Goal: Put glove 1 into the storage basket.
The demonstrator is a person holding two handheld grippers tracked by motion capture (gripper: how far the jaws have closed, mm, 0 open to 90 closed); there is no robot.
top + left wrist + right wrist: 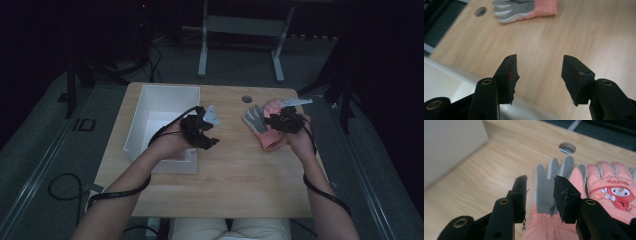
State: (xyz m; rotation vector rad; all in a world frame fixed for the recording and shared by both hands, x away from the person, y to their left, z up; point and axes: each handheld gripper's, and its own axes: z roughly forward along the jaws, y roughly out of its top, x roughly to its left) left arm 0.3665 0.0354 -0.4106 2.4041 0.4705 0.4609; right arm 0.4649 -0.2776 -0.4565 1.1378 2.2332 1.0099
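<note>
Bench: light wooden top [235, 170], centre of the high view, with a round cable hole [247, 99] near its far edge.
Box: white open-topped box [150, 102], left part of the bench in the high view; its pale wall also shows at upper left of the right gripper view [451, 147].
Glove, palm up: pink glove with grey palm and fingers [549, 187], centre of the right gripper view, flat on the bench; in the high view right of centre [256, 120]; at the top edge of the left gripper view [524, 10].
Glove, back up: pink glove with a cartoon face print [616, 195], right side of the right gripper view, lying just beside the first, touching or overlapping it.
Left gripper: [200, 130] right of the box's near corner in the high view. Its jaws stand well apart [539, 75] with bare wood between them; nothing held.
Right gripper: [285, 122] over the gloves, right of centre in the high view. Its jaws [540, 195] stand partly open, astride the grey palm of the first glove near its cuff; whether the pads press on the fabric cannot be told.
Forearms: both come in from the bottom of the high view, a black cable trailing along each.
</note>
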